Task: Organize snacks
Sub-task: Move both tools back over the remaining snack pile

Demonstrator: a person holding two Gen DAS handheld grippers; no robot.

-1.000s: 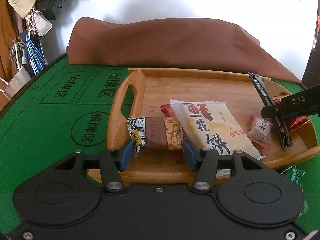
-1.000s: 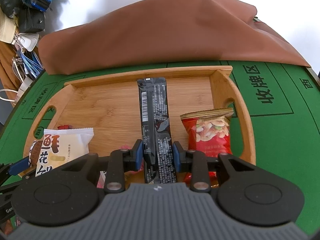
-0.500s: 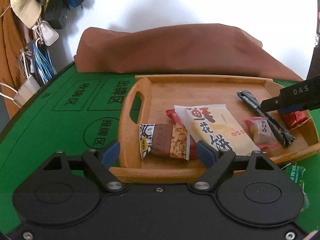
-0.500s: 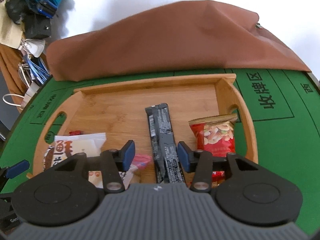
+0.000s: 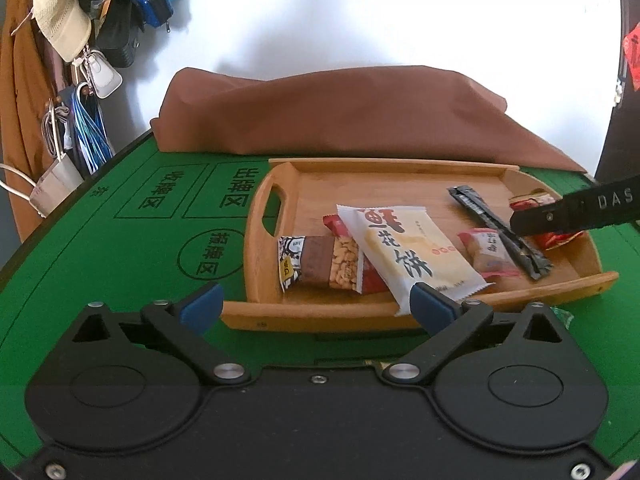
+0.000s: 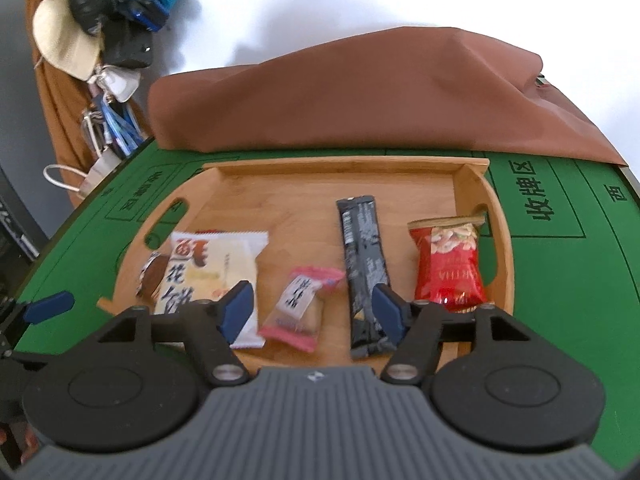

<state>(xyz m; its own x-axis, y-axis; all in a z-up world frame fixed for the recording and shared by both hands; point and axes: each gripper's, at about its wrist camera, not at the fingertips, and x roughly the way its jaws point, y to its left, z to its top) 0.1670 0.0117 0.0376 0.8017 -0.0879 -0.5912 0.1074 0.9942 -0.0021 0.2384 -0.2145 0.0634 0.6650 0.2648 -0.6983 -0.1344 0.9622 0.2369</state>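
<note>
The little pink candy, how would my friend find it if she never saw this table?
Look on the green table for the wooden tray. Near its front edge, the pink candy lies between the big white cracker packet and the long black stick packet. It is the smallest packet, with see-through wrap and pink ends.

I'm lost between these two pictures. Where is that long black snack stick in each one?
Left wrist view: the long black stick lies at the tray's right end, running diagonally, partly behind the right claw.
Right wrist view: the same stick lies upright, right of centre.
Shared landmark: the red peanut bag just right of it.
</note>
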